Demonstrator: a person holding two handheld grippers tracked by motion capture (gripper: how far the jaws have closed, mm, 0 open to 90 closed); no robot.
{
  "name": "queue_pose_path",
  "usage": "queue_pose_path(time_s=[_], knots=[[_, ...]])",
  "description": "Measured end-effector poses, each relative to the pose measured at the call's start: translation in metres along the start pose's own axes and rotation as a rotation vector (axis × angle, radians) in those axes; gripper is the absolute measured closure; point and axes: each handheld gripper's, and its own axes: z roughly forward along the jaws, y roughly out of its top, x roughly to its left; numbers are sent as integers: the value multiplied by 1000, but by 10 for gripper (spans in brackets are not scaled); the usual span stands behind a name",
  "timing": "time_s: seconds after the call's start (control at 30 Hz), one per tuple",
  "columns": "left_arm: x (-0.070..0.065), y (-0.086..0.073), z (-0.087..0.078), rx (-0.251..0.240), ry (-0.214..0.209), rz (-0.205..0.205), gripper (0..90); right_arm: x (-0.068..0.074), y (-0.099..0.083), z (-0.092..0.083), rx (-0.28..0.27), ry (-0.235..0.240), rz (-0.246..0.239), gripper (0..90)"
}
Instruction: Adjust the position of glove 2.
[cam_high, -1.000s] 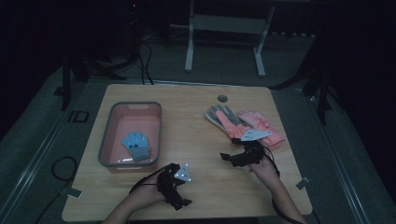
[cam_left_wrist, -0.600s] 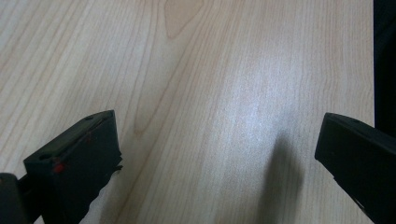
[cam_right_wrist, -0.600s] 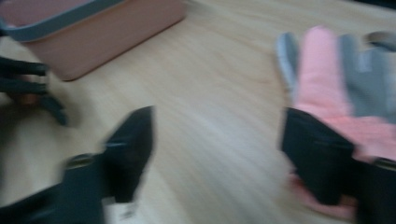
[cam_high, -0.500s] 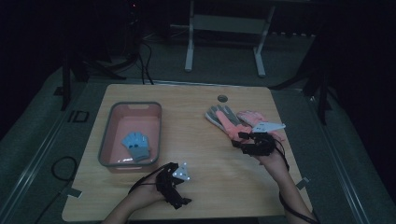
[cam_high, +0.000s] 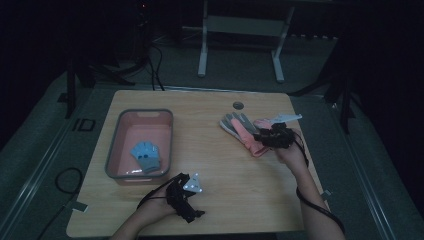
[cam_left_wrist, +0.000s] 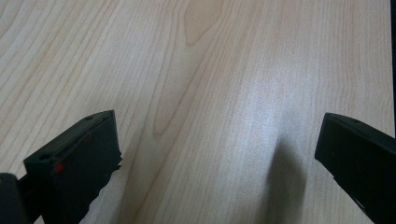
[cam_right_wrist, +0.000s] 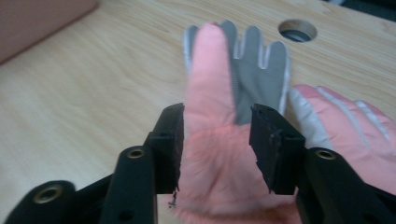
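Note:
A pink glove (cam_right_wrist: 217, 158) lies partly over a grey glove (cam_right_wrist: 254, 60) on the right side of the table, with the pink glove (cam_high: 248, 136) and grey glove (cam_high: 231, 122) seen from above as well. My right gripper (cam_right_wrist: 218, 112) has just been closing, and its pads now press the pink glove from both sides. In the high view the right gripper (cam_high: 261, 136) sits right over that glove. Near the front edge, my left gripper (cam_high: 191, 212) stays low. Its jaws stand wide apart over bare wood, so the left gripper (cam_left_wrist: 217, 140) is open.
A pink tray (cam_high: 114, 150) at the left holds a blue glove (cam_high: 146, 156). A second pink glove (cam_right_wrist: 345, 123) lies just right of the held one. A round hole (cam_high: 238, 105) is set in the tabletop behind the gloves. Bare wood spans the middle.
My right hand has moved away from the person onto the gloves, and its jaws have closed from wide open onto the pink glove. The left hand has stayed put.

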Motion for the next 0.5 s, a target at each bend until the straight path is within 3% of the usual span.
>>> queue_pose_path(time_s=[0.13, 0.3, 0.43, 0.5], knots=[[0, -1, 0, -6, 0, -2, 2, -13, 11, 14, 45, -8, 10, 616], [0, -2, -1, -8, 0, -2, 2, -23, 23, 34, 87, -32, -25, 597], [0, -2, -1, -7, 1, 2, 2, -28, 25, 46, 106, -34, -15, 594], [-1, -2, -1, -6, -3, 2, 2, -31, 22, 62, 142, -30, -22, 610]])
